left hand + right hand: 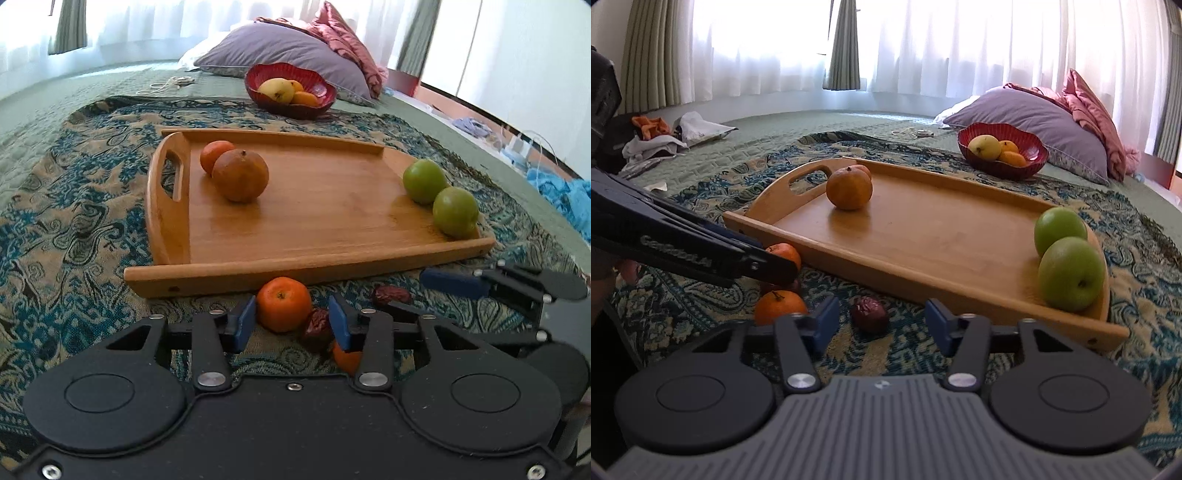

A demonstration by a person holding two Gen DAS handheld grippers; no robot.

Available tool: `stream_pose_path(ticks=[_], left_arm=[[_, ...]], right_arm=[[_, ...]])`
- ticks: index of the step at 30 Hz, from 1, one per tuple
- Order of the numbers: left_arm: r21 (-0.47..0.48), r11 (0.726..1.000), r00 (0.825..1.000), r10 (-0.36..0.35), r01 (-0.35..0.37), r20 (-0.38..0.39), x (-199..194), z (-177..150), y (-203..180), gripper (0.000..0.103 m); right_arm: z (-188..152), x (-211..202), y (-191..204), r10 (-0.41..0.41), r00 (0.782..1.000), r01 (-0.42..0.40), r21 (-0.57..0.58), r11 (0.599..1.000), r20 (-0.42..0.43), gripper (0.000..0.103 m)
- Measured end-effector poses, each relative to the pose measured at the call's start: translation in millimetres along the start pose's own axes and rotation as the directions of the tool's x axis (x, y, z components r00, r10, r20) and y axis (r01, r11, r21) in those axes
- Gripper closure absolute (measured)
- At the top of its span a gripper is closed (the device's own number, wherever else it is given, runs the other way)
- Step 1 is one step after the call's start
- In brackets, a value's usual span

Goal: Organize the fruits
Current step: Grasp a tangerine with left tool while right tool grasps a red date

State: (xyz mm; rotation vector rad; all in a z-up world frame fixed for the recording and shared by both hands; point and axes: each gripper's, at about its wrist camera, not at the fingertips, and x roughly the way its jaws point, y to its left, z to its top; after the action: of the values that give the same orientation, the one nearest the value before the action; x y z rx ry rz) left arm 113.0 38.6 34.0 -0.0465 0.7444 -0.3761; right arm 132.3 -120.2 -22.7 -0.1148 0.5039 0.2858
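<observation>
A wooden tray (pixel 314 221) (pixel 923 229) lies on a patterned cloth. It holds two oranges (pixel 240 175) (pixel 849 188) at its left end and two green apples (pixel 455 211) (pixel 1070 273) at its right end. In front of it lie a tangerine (pixel 283 303) (pixel 783 252), a second tangerine (pixel 346 359) (pixel 779 305) and two dark red dates (pixel 317 325) (pixel 870 314). My left gripper (pixel 291 321) is open, its fingers either side of the first tangerine. My right gripper (pixel 879 323) is open, with a date between its fingers.
A red bowl (pixel 325 96) (pixel 1036 157) with yellow and orange fruit stands behind the tray, against a purple pillow (pixel 288 50) (pixel 1045 114). Clothes and bags (pixel 665 136) lie at the far left. Blue cloth (pixel 565 192) lies at the right.
</observation>
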Motion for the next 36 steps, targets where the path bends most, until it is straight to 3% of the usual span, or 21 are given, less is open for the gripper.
stream_pose_path(ticks=[4, 6, 9, 15, 36], left_arm=[[0.003, 1.000, 1.000, 0.002, -0.002, 0.002, -0.8, 0.2, 1.6, 0.066], [-0.003, 1.000, 1.000, 0.008, -0.008, 0.005, -2.6, 0.1, 3.4, 0.074], [-0.020, 1.000, 1.000, 0.006, -0.006, 0.004, -5.3, 0.2, 6.4, 0.074], [0.001, 1.000, 1.000, 0.022, -0.022, 0.015, -8.6, 0.3, 1.9, 0.075], [0.025, 1.000, 0.997, 0.005, -0.007, 0.073, -15.7, 15.4, -17.9, 0.075]], right_arm=[[-1.8, 2.1, 1.0, 0.007, 1.000, -0.007, 0.037, 0.999, -0.002, 0.058], [-2.8, 3.2, 0.3, 0.013, 1.000, -0.012, 0.058, 0.998, -0.005, 0.065], [-3.9, 4.6, -0.3, 0.013, 1.000, -0.013, 0.079, 0.997, -0.011, 0.077], [-2.6, 0.3, -1.3, 0.024, 1.000, -0.024, 0.080, 0.996, 0.004, 0.078], [6.0, -16.2, -20.0, -0.050, 0.996, 0.041, 0.121, 0.992, 0.067, 0.078]])
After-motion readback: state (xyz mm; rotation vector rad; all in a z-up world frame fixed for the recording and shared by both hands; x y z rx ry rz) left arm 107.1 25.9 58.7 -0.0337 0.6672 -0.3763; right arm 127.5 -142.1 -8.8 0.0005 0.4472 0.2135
